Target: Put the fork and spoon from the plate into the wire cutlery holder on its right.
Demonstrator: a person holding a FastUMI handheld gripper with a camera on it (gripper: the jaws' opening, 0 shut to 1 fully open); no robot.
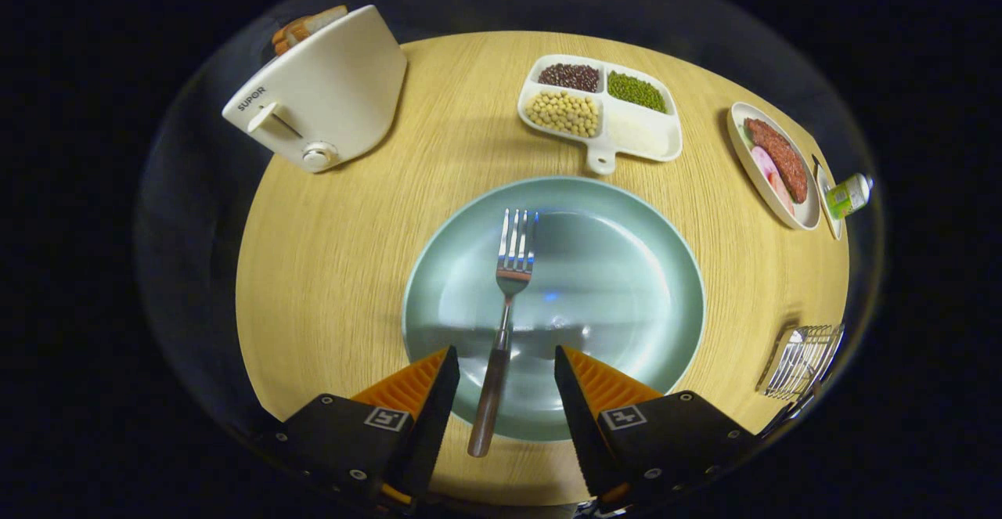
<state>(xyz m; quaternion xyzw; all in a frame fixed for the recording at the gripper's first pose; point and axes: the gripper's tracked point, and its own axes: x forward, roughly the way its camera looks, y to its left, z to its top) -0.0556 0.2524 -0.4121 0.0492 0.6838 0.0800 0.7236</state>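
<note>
A pale green plate [626,268] lies in the middle of the round wooden table [344,237]. On it rests a metal fork [505,308] with a brown handle, tines pointing away from me. The handle end reaches over the plate's near rim and lies between my fingers, closer to the left one. My gripper [506,362] is open above the plate's near edge, and its fingers do not touch the fork. The wire cutlery holder [800,361] stands to the right of the plate by the table's edge, with something silvery inside that I cannot make out.
A white toaster [325,92] with bread slices stands at the far left. Beyond the plate sits a divided white tray [638,139] of beans and grains. A dish of sliced meat [775,163] and a small green bottle [849,194] are at the far right.
</note>
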